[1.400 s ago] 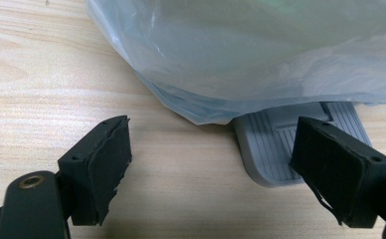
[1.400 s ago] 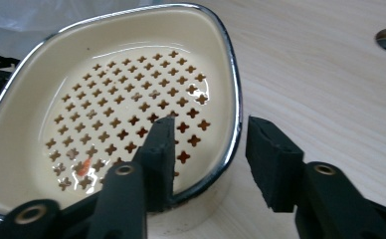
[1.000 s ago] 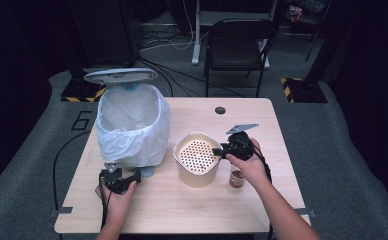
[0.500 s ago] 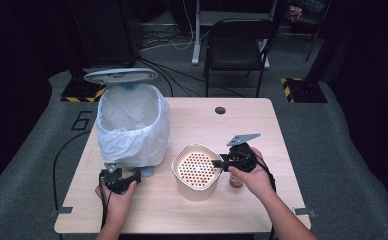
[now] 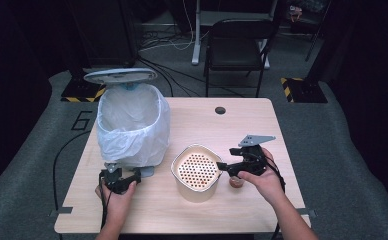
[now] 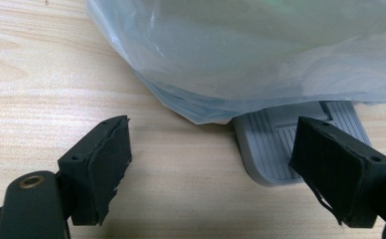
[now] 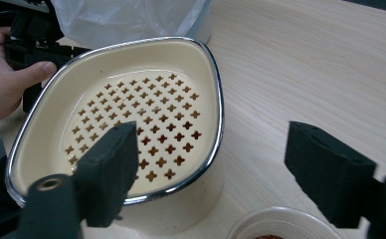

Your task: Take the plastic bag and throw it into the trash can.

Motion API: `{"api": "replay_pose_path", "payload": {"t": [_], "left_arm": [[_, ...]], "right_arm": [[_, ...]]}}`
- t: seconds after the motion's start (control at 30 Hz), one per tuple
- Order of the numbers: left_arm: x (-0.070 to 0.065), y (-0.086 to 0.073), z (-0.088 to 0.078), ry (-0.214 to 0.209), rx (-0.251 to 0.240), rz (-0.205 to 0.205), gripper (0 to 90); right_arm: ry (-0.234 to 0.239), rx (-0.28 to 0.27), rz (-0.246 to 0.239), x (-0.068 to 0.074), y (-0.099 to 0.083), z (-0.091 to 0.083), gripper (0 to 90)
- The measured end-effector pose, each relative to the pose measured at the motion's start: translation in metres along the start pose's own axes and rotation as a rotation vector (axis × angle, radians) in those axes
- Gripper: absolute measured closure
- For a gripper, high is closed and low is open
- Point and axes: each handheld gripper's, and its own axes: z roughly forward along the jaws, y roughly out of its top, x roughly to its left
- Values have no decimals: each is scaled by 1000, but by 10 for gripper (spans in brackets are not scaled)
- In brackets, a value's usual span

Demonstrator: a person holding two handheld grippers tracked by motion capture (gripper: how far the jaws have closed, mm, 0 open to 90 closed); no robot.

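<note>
Strainer pot point(image 5: 197, 172) cream, perforated insert, on table point(image 5: 242, 125) just right of bagged bin point(image 5: 132, 125) | right gripper point(image 5: 223, 166) at pot's right rim, jaws just opened, parted, nothing pinched | small cup point(image 5: 236, 181) right of pot, near gripper | left gripper point(image 5: 134, 176) left of pot, jaws apart, empty, at bin's pedal point(image 6: 290, 144)

Setting: a lab or studio recording space, not a home. A single light wooden table point(image 5: 262, 125) stands on grey carpet point(image 5: 332, 150), with dark surroundings on all sides. Yellow-and-black hazard tape point(image 5: 289, 85) marks the floor beside the table. Loose cables point(image 5: 172, 40) run across the floor behind it, near a black chair point(image 5: 237, 45) and the leg of a desk point(image 5: 198, 35).
</note>
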Motion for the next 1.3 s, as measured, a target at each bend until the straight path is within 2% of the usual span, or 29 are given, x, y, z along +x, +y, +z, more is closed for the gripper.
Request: {"api": "replay_pose_path", "payload": {"t": [0.1,0.2,0.27,0.6,0.73,0.8,1.03,1.3], "left_arm": [[0,0,0,0,0,0,156],[0,0,0,0,0,0,156],[0,0,0,0,1,1,157],[0,0,0,0,0,0,157],[0,0,0,-2,0,1,157],[0,0,0,-2,0,1,157],[0,0,0,-2,0,1,157],[0,0,0,-2,-1,0,157]], "right_arm": [[-19,-14,-9,0,-3,-5,140],[-52,-11,-42,1,-7,-10,105],[-59,-12,-27,0,-9,-12,63],[-138,9,-45,-7,-30,-13,38],[-160,20,-45,-10,-39,-9,38],[-170,25,-31,-12,-44,-7,40],[-187,53,-20,-18,-65,9,96],[-204,52,-28,-22,-74,17,140]]}}
